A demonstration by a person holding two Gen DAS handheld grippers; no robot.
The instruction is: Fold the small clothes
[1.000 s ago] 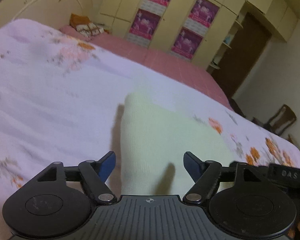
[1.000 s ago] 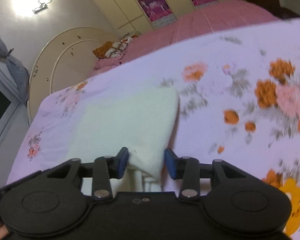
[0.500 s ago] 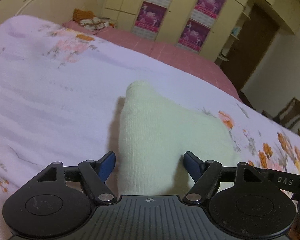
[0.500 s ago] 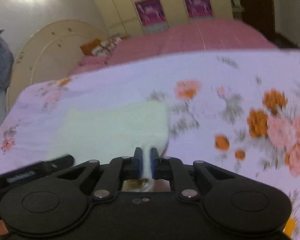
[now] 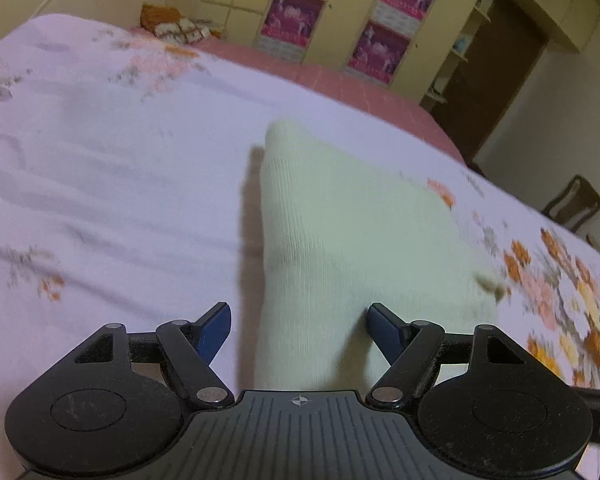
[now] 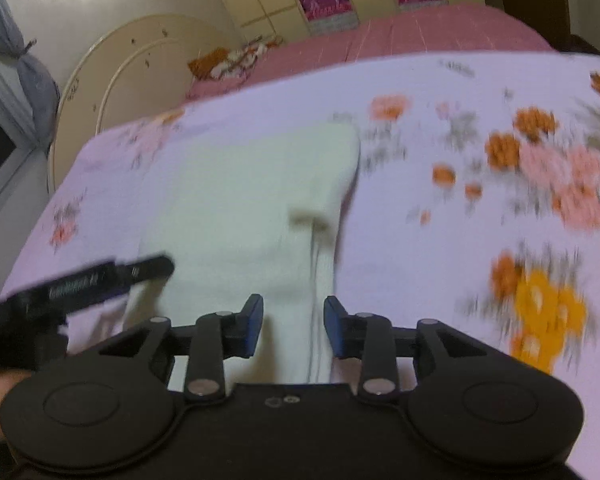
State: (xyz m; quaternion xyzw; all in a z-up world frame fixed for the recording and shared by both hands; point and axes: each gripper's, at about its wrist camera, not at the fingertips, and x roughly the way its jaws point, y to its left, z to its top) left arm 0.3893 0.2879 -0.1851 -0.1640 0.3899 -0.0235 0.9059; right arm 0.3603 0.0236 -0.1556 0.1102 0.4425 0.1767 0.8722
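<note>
A pale cream knitted garment (image 5: 348, 232) lies folded flat on the lilac floral bedsheet (image 5: 100, 184). My left gripper (image 5: 299, 322) is open, its blue pads on either side of the garment's near edge, holding nothing. In the right wrist view the same garment (image 6: 244, 200) lies on the bed ahead. My right gripper (image 6: 294, 324) is open, with the garment's near right strip lying between its jaws. The left gripper's black body (image 6: 80, 284) shows at the left of the right wrist view.
A pink bedspread (image 5: 340, 84) covers the far part of the bed, with an orange and white pillow (image 5: 172, 24) by the cream headboard (image 6: 132, 80). Cupboards with purple posters (image 5: 340, 12), a dark door (image 5: 500, 72) and a chair (image 5: 572, 204) stand beyond.
My right gripper was shut on the garment's near corner half a second ago and has now opened, letting it go. The left gripper stays open and has shifted slightly over the garment.
</note>
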